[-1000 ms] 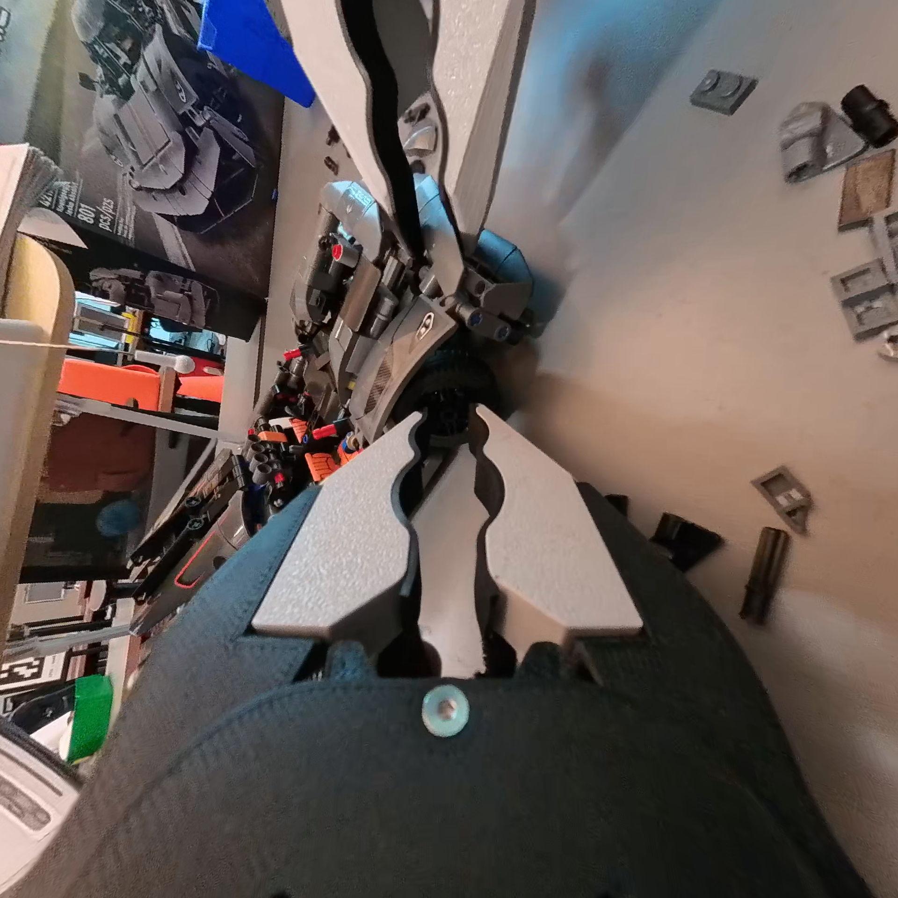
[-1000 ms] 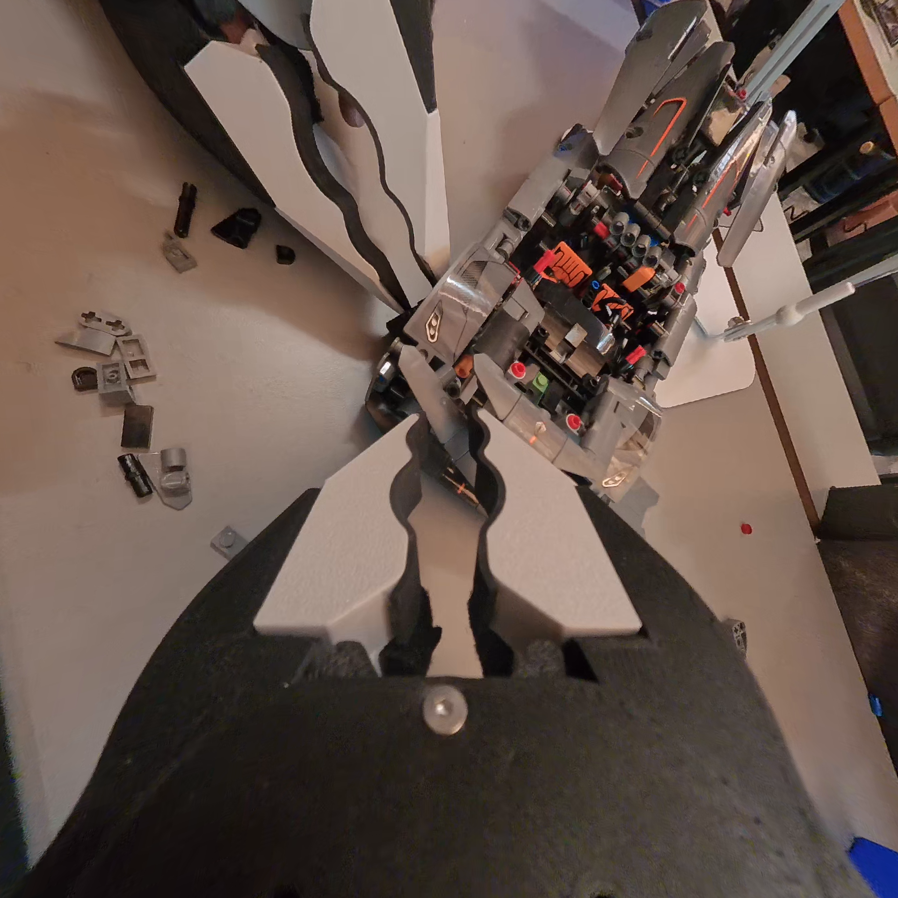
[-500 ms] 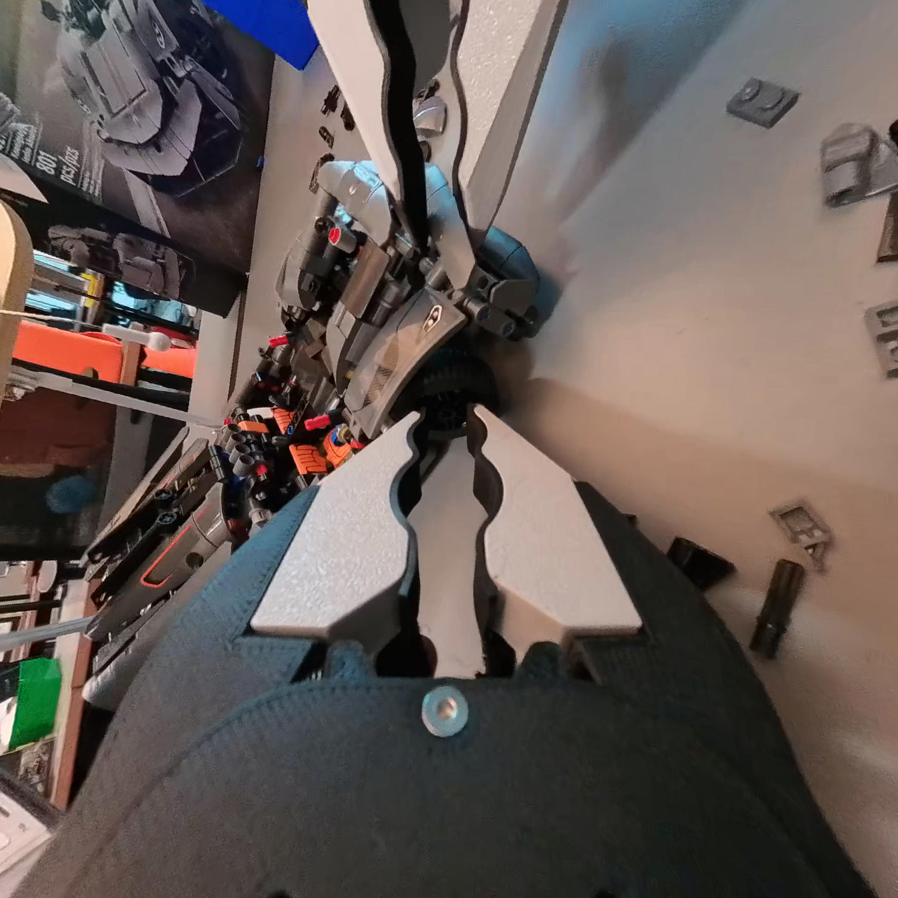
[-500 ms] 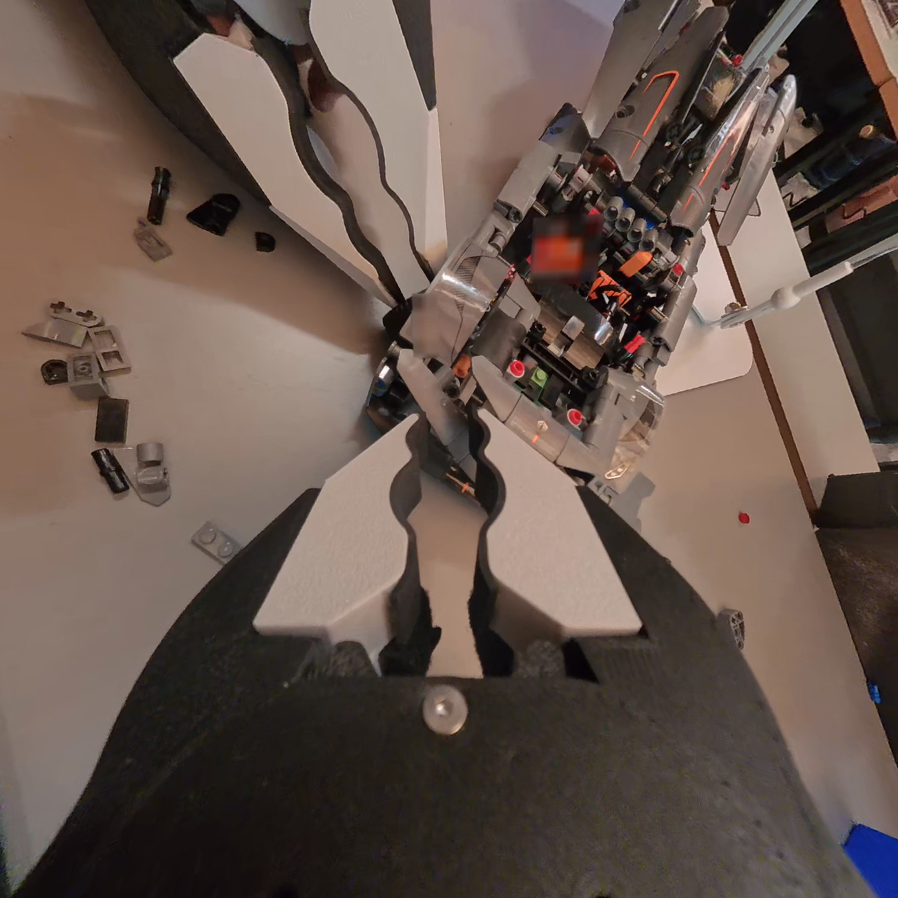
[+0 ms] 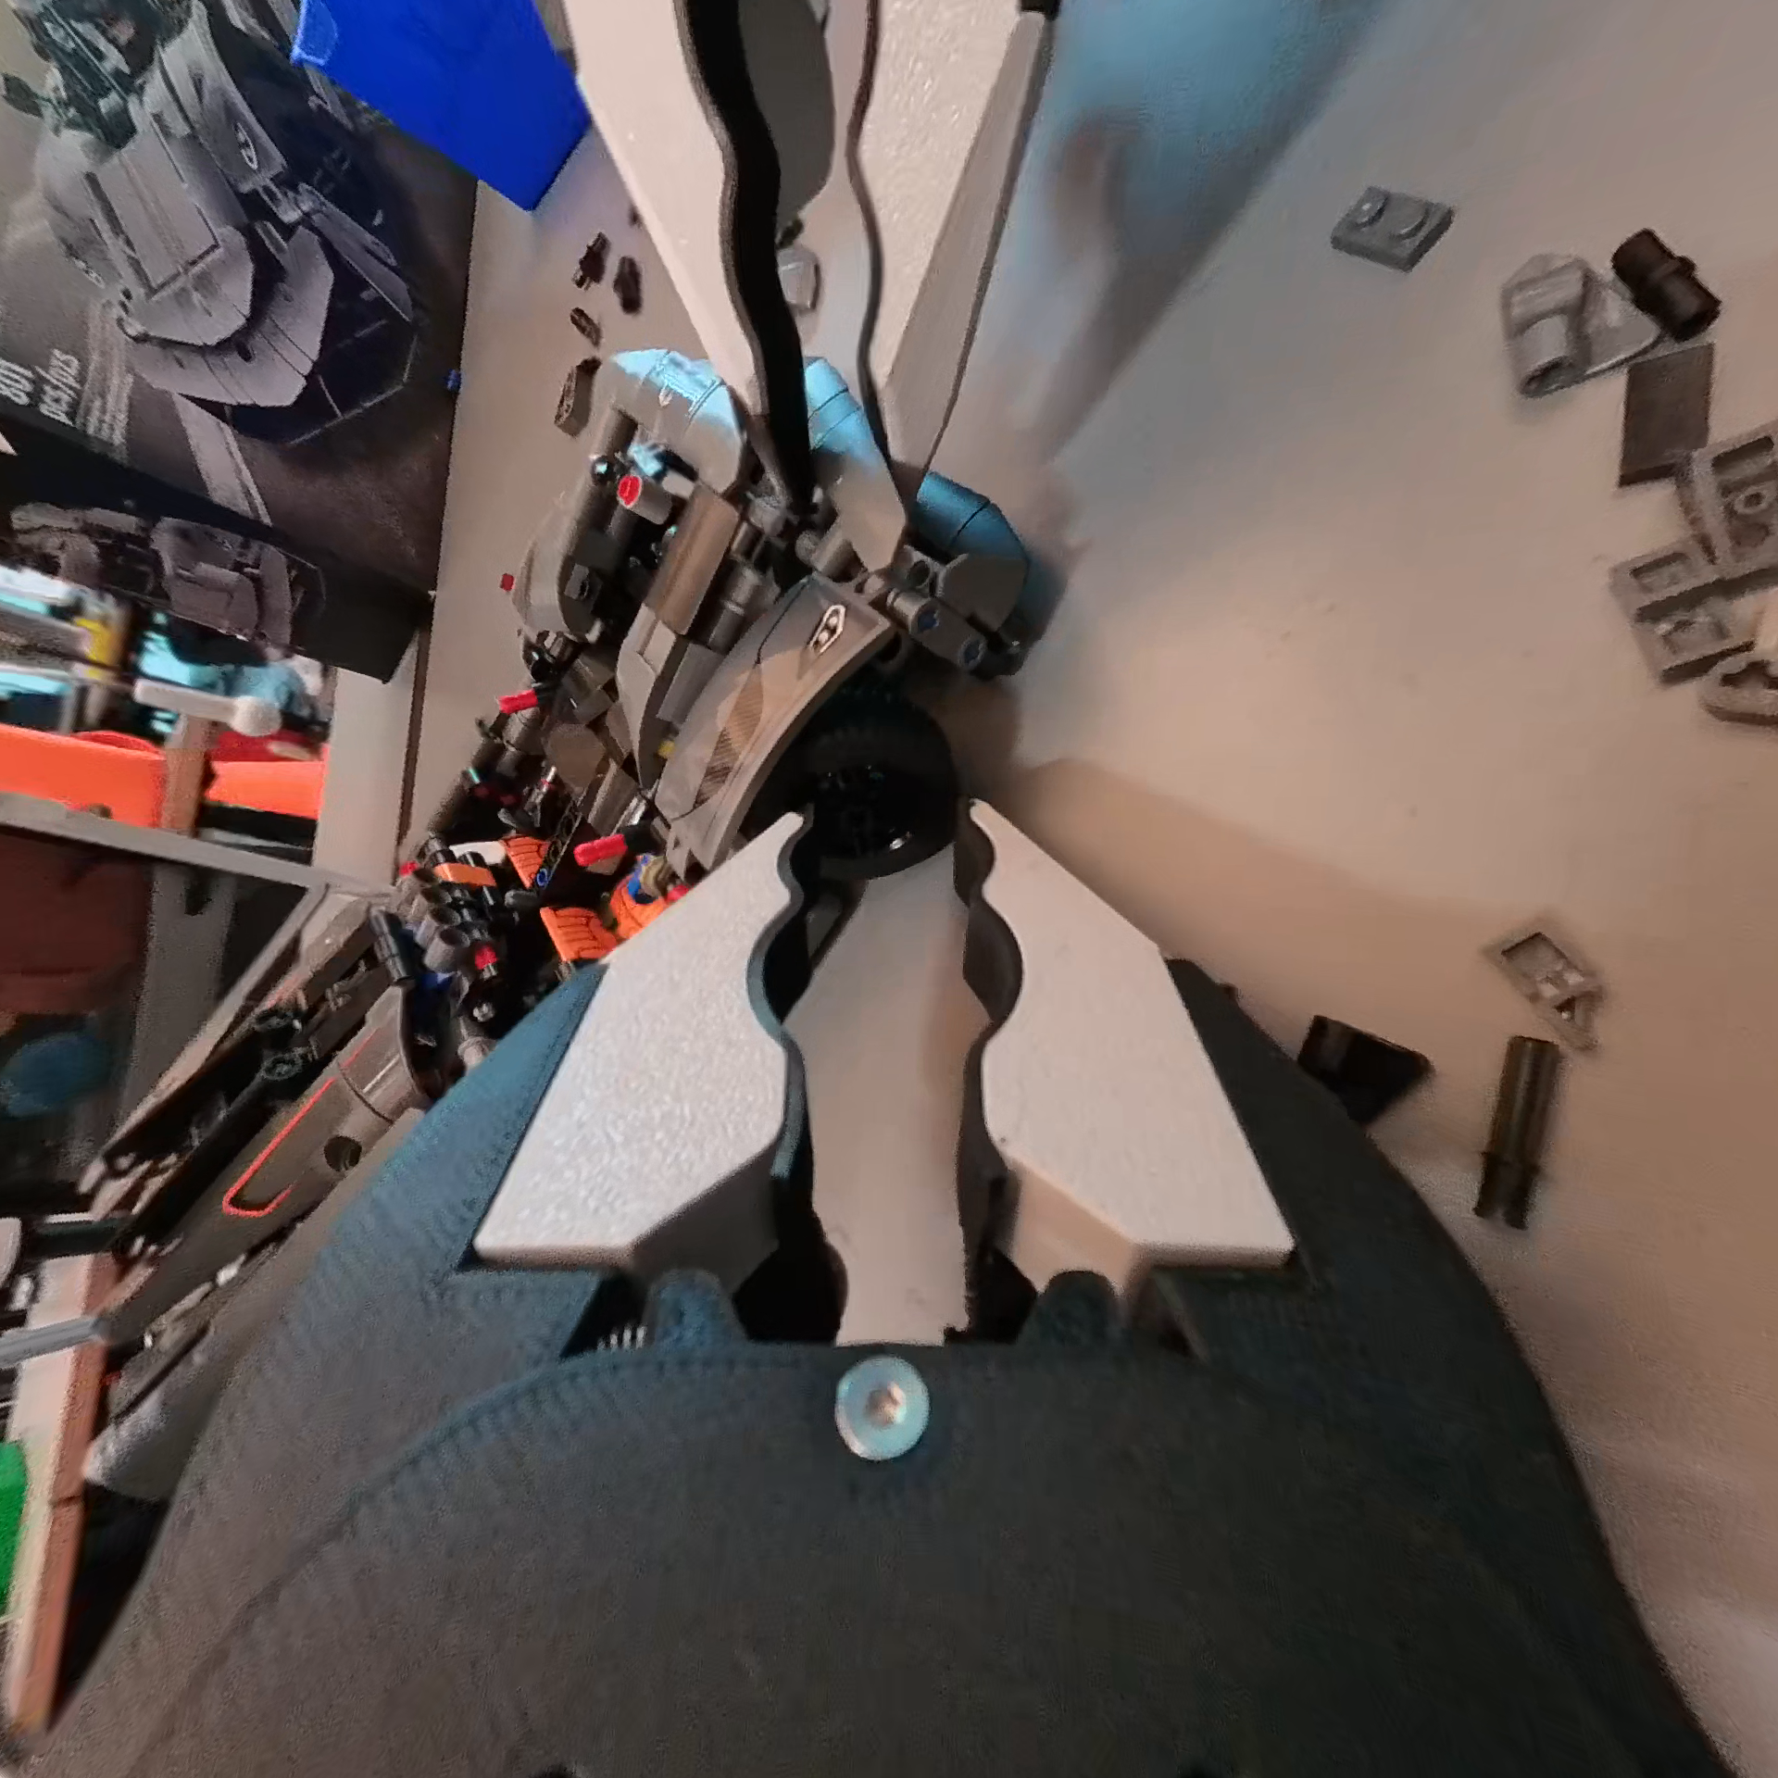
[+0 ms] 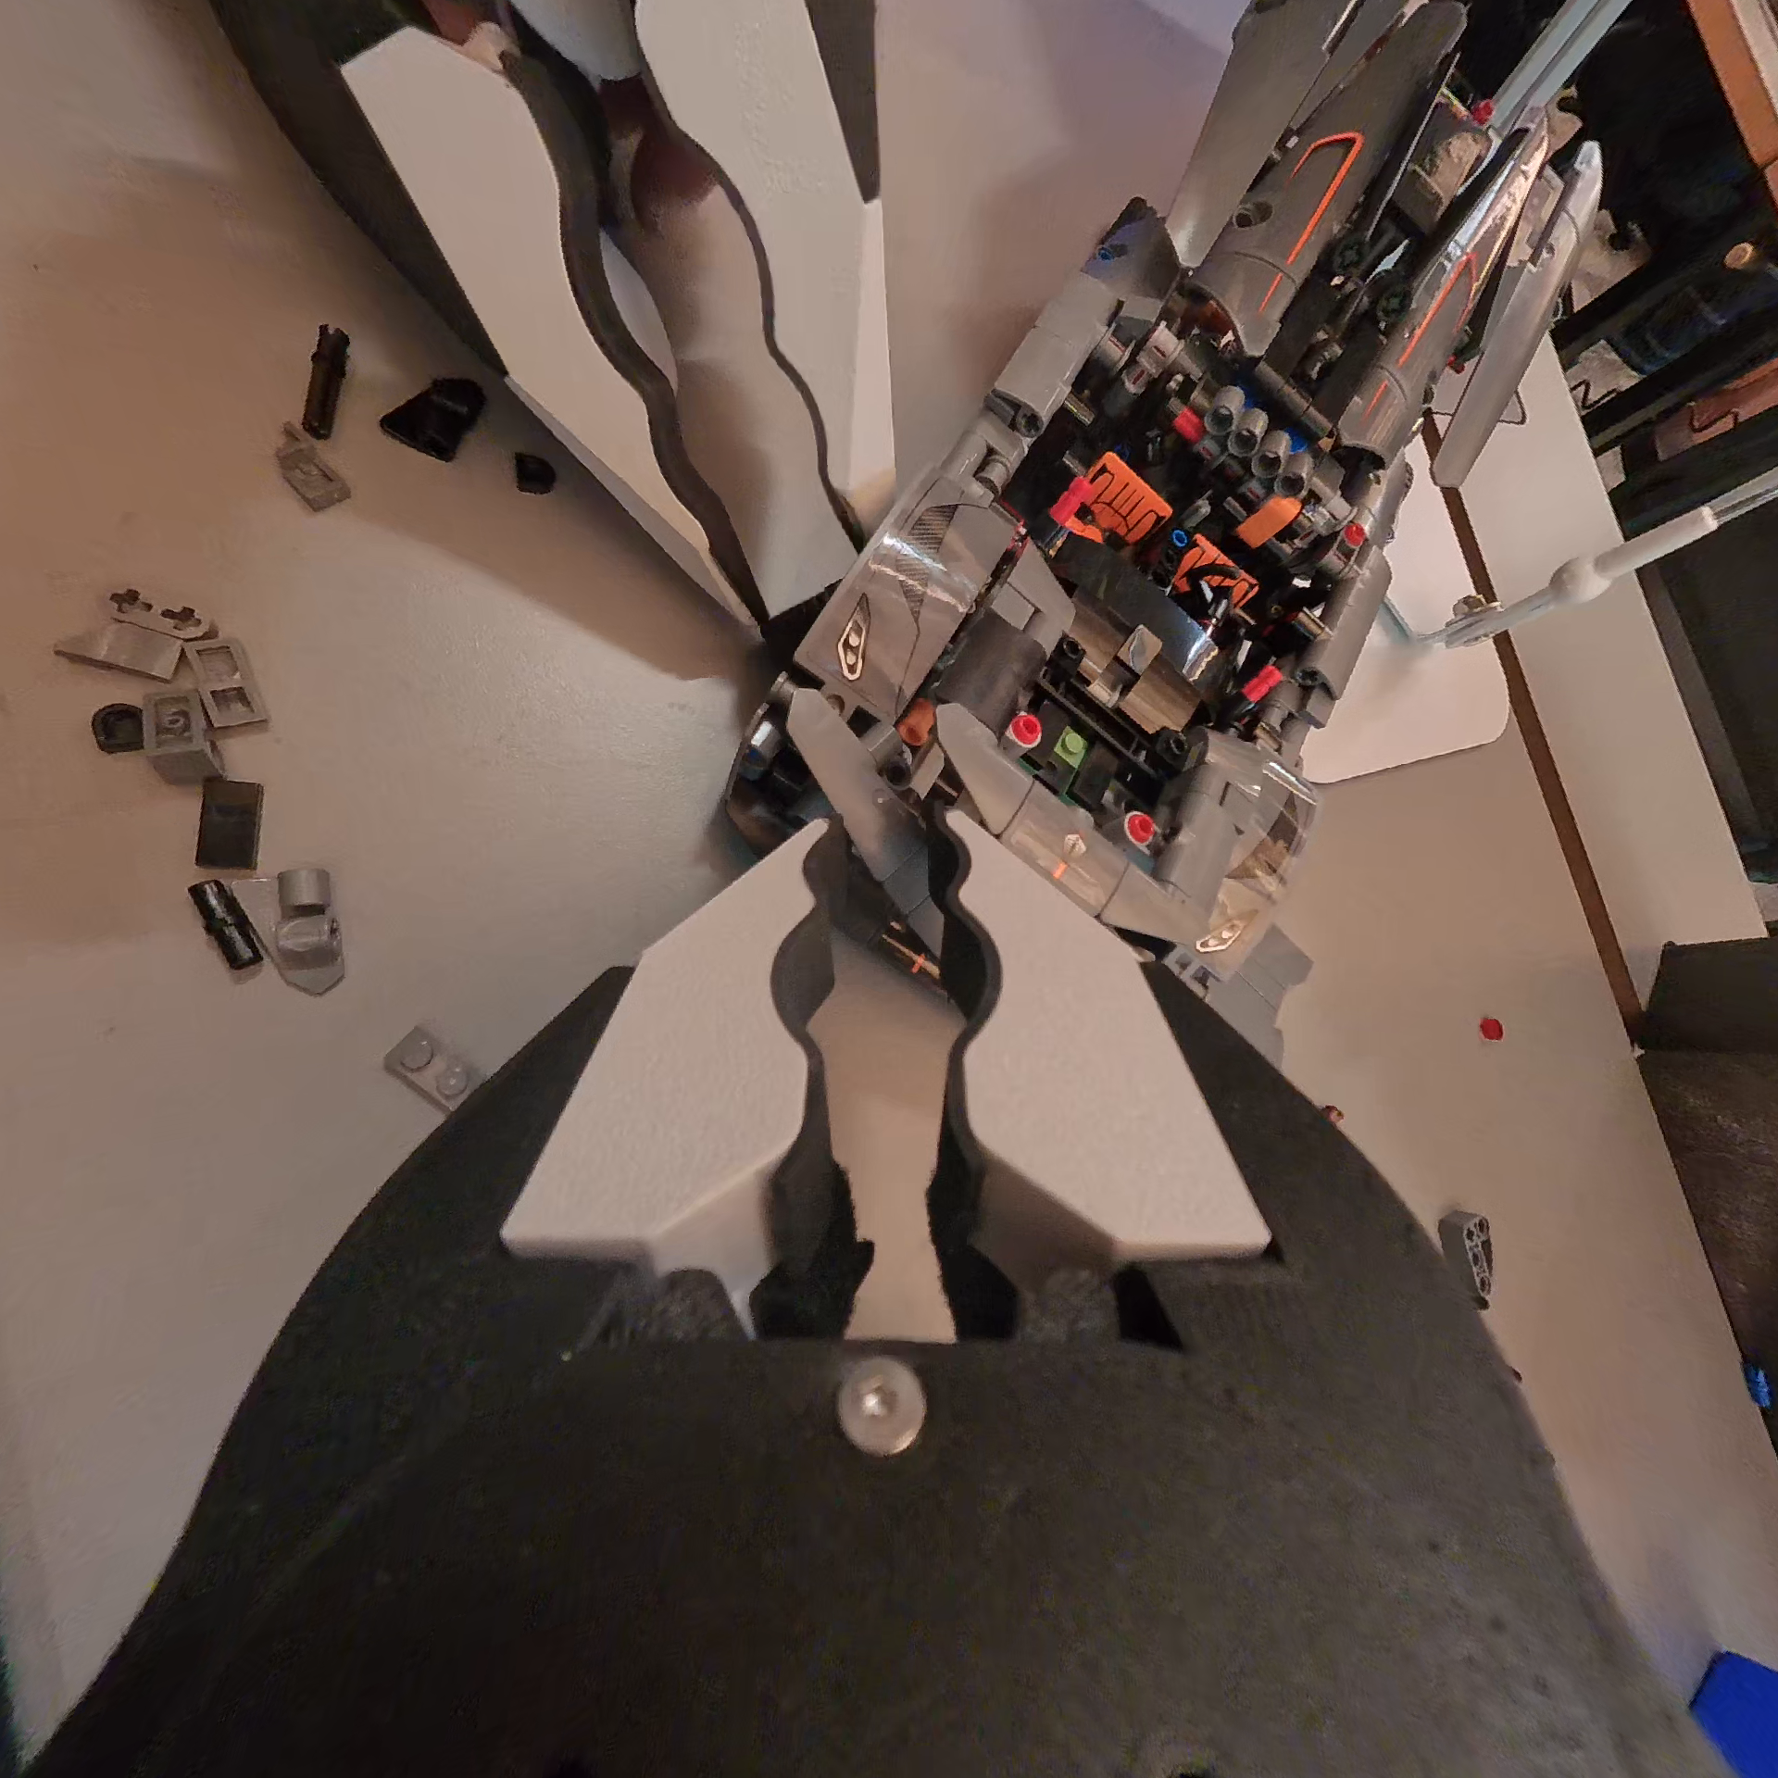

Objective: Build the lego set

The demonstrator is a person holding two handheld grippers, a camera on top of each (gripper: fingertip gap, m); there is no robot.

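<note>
lego car (image 6: 1106, 673), both grippers' fingers (image 5: 673, 1039) narrowly parted, gripping front

Left gripper (image 5: 880, 837) and right gripper (image 6: 885, 832): jaws narrowly parted, facing.

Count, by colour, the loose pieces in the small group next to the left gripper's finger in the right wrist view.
Black: 3 (pin, wedge-shaped piece, small stub)
Grey: 1 (flat plate)
Total: 4, all lying apart from the Lego car
</note>
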